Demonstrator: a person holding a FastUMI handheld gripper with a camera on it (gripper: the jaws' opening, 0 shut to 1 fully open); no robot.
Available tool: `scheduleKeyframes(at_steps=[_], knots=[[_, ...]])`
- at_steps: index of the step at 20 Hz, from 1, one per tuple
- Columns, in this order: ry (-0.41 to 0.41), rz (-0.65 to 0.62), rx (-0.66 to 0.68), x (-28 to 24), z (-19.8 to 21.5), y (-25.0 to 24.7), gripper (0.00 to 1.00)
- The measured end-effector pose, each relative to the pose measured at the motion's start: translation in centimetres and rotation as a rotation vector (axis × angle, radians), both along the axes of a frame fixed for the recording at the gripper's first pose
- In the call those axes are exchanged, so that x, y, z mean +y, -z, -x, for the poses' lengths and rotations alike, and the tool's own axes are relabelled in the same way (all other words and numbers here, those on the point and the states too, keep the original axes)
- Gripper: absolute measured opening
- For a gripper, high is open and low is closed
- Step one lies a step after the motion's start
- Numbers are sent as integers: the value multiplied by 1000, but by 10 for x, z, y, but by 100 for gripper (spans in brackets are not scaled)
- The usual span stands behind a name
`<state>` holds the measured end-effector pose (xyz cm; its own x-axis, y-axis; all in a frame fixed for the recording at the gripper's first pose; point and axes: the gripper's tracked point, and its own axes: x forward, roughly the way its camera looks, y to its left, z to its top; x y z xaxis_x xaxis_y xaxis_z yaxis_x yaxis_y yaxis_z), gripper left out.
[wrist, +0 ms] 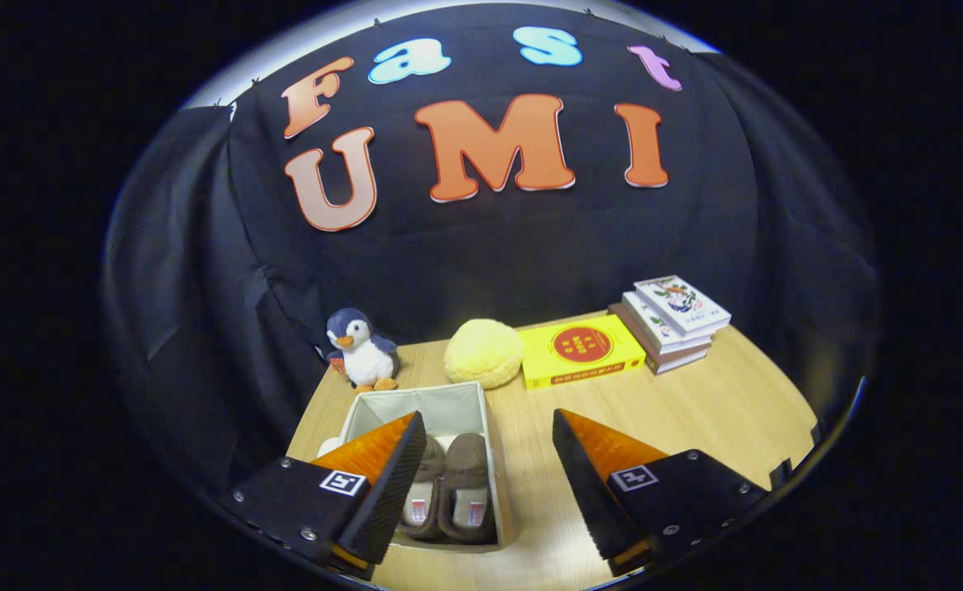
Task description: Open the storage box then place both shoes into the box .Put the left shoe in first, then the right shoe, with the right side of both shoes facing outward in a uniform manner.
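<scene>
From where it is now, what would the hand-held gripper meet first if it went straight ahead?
Probably the yellow book, or the yellow plush cushion beside it; depth is unclear. The open hand-held gripper holds nothing.

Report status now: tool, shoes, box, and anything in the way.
Tool open, holding nothing, above the box. Both shoes inside the open box, side by side. Penguin, cushion and books beyond, not in the way.

Booth dim; light from above, table [694, 402] evenly lit, no harsh glare. Soft shadows inside storage box [493, 460], shoe detail there perhaps lost. Strong fisheye bending at edges, far wall curved. Centre sharp; gripper [489, 468] fingers near lens slightly soft, spread wide, gripping nothing.
</scene>
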<state>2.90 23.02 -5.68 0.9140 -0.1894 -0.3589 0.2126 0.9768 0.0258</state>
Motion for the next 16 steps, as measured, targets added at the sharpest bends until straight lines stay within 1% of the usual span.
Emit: scheduleKeyframes(at_steps=[2, 7, 9, 12, 14, 16], knots=[[-6, 35, -51, 1, 5, -25, 98], [-19, 130, -168, -3, 19, -81, 98], [-18, 145, -202, -3, 30, -96, 98], [-10, 150, -240, -3, 42, -106, 98], [10, 166, -253, -9, 50, -110, 98], [14, 154, -256, -9, 56, -108, 98]])
